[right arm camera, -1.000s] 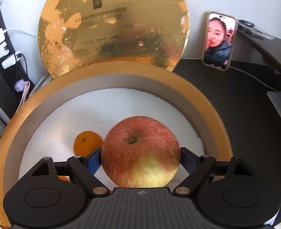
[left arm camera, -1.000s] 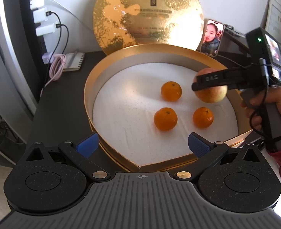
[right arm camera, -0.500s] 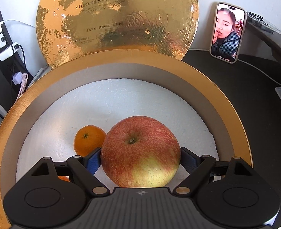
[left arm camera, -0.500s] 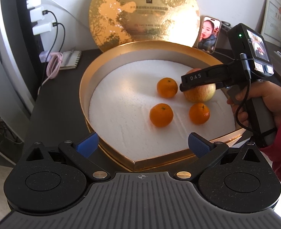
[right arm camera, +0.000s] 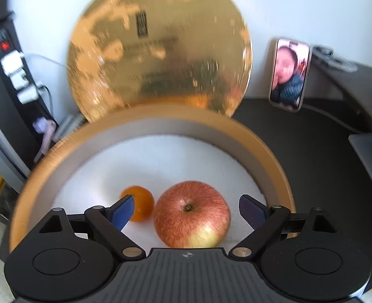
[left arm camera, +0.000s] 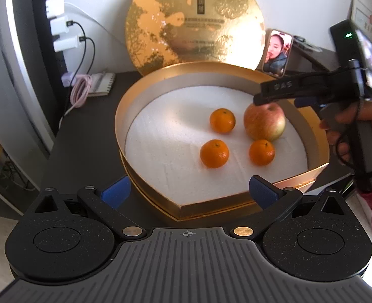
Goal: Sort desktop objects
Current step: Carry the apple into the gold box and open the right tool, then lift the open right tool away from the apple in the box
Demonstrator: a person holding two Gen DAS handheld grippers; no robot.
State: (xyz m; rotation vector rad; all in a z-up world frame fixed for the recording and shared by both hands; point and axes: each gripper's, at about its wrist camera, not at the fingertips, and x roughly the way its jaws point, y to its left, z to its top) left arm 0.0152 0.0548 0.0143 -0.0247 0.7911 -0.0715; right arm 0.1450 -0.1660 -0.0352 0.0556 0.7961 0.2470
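Three tangerines point(left arm camera: 214, 153) flank the apple point(left arm camera: 264, 122) beneath the spread right claw point(right arm camera: 186, 210).

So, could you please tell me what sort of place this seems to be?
Probably a home or office desk against a wall: a power strip with chargers plugged in, a phone propped up and a small notebook sit on the dark desktop.

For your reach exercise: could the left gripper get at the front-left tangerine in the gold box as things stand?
Probably yes. The left gripper is open, facing the tangerine, which sits apart from the other fruit; only the low box rim lies between.
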